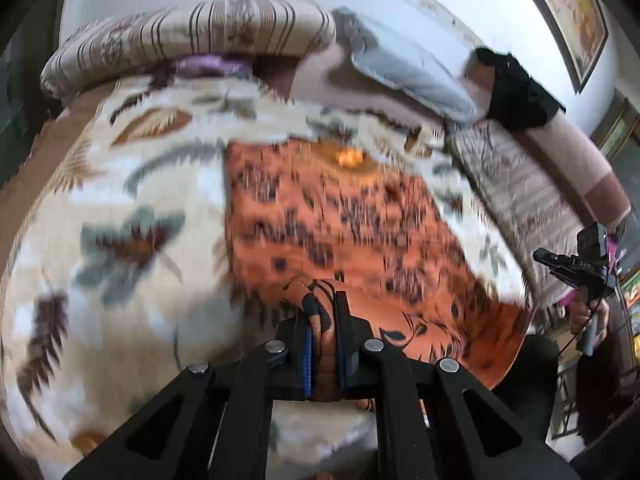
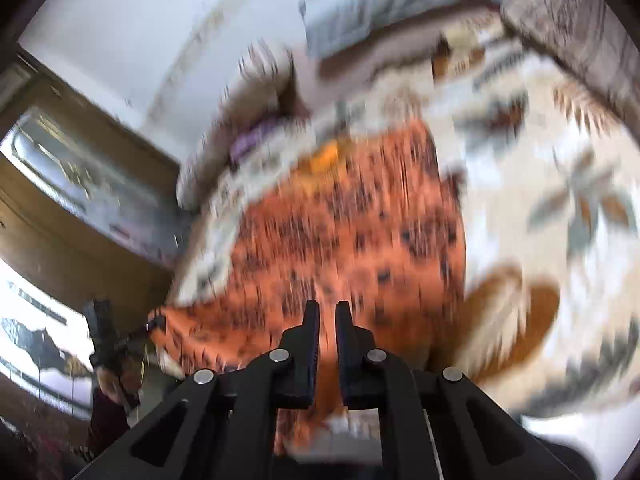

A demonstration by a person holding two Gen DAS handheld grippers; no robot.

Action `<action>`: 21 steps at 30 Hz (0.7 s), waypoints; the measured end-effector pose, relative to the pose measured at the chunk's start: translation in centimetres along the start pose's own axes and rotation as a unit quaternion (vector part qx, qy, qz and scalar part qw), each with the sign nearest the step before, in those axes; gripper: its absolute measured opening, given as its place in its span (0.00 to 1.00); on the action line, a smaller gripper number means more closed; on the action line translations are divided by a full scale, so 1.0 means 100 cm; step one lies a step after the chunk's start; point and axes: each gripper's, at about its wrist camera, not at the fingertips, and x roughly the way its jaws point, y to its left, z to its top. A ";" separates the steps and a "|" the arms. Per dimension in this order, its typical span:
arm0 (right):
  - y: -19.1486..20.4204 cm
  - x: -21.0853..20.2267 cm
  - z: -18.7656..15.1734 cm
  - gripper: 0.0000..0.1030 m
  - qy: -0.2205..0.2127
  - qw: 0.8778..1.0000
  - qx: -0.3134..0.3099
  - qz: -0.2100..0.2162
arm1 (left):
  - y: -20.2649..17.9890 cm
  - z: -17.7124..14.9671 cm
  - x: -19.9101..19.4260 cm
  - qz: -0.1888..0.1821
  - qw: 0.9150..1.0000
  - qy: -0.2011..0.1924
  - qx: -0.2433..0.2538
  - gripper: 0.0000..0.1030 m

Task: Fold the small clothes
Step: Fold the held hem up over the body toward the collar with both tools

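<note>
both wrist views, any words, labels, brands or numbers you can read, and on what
No text can be read for certain in either view.
Small pale marks on the black right tongs body, seen from the left wrist: too small to read.
Framed picture on the white wall: no legible writing.
Orange black-patterned garment: a print only, no words, blurred.

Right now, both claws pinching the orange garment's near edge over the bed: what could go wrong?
1. The left claw holds a bunched wad of the orange garment, so a crease may get folded in.
2. The right claw seems to pinch only a thin edge; it could slip out.
3. The garment's far end lies on the fluffy leaf-print blanket; dragging may wrinkle it or pull the blanket along.
</note>
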 end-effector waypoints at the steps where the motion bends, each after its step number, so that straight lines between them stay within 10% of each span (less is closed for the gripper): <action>1: -0.003 0.002 0.017 0.08 -0.017 1.000 0.001 0.003 | 0.002 0.015 0.005 0.002 1.000 -0.003 0.001 0.09; 4: -0.010 0.017 0.065 0.08 -0.049 0.998 0.000 -0.025 | 0.010 0.053 0.031 0.002 1.000 0.006 0.005 0.09; 7: -0.008 0.049 0.077 0.09 0.011 0.999 0.001 -0.046 | 0.013 0.063 0.049 0.017 1.000 0.017 0.001 0.09; 12: 0.005 0.089 0.018 0.12 0.137 0.986 -0.038 -0.085 | 0.004 0.047 0.048 0.020 0.999 0.004 0.027 0.09; 18: -0.026 0.077 -0.080 0.22 0.189 0.974 0.007 -0.127 | 0.005 0.032 0.030 0.014 1.000 -0.008 0.013 0.09; 21: -0.042 0.056 -0.116 0.76 0.178 0.975 0.067 -0.117 | 0.000 0.027 0.021 0.011 1.000 -0.013 0.015 0.09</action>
